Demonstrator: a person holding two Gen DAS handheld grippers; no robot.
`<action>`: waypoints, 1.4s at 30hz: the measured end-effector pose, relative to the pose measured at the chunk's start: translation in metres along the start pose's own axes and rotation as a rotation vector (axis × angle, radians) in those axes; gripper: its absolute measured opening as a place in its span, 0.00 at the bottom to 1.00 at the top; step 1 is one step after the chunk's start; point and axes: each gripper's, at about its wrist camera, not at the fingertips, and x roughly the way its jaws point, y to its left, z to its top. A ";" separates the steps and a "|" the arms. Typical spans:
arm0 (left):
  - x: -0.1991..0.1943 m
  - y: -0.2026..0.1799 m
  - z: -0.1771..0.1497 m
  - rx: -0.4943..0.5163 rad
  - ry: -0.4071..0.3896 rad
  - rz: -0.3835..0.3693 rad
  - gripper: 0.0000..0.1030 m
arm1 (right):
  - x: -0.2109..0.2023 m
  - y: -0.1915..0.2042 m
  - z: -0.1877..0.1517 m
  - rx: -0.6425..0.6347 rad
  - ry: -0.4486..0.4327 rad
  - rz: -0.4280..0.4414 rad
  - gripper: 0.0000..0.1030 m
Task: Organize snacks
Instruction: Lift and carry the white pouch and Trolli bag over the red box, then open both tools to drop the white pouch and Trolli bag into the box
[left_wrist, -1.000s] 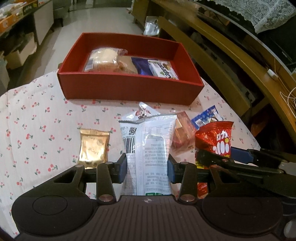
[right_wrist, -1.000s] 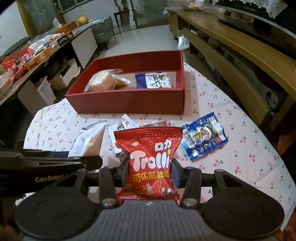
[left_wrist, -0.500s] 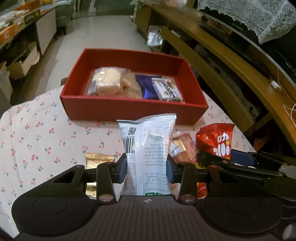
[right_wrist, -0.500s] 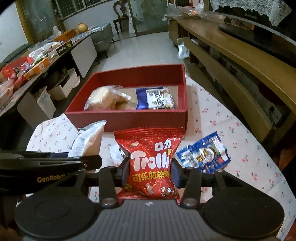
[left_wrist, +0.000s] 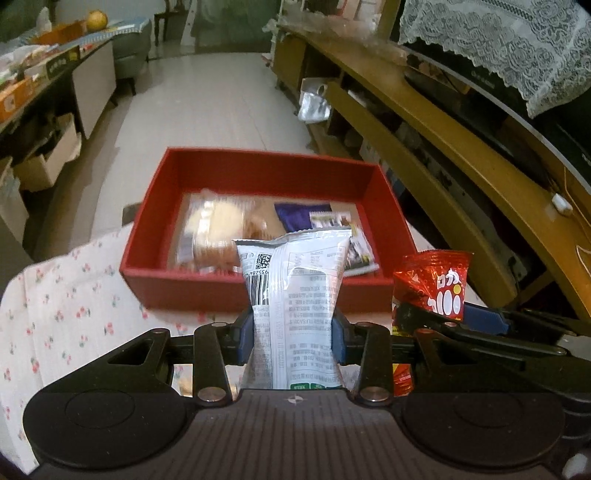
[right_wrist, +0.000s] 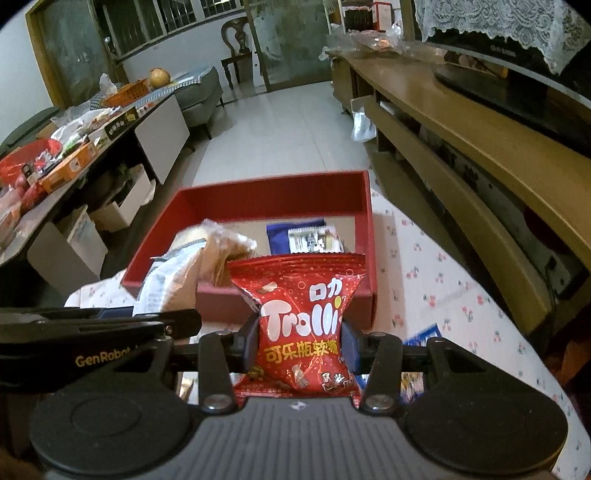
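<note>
Bench (right_wrist: 436, 280) under white cloth (left_wrist: 62, 314) printed with small cherries. Red open box (left_wrist: 258, 295) sits on it at the far edge. Blue snack packet (right_wrist: 424, 334) lies flat on the cloth, near right.

A home living room, shown by a long wooden TV cabinet (right_wrist: 461, 122) with a lace-draped television (right_wrist: 517, 74), a grey sofa (right_wrist: 199, 96), a wooden chair (right_wrist: 236, 40), a tiled floor (right_wrist: 291, 129) and a cherry-print tablecloth (right_wrist: 443, 295).

Wooden TV bench (left_wrist: 443, 122), grey sofa (right_wrist: 199, 96)
</note>
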 end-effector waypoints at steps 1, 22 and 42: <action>0.001 0.000 0.004 0.001 -0.005 0.005 0.45 | 0.003 0.000 0.004 -0.001 -0.003 0.000 0.49; 0.072 0.014 0.062 -0.012 -0.028 0.073 0.45 | 0.088 -0.005 0.070 0.008 -0.010 -0.015 0.49; 0.115 0.019 0.069 0.016 -0.040 0.108 0.52 | 0.143 -0.023 0.076 0.054 0.026 -0.018 0.51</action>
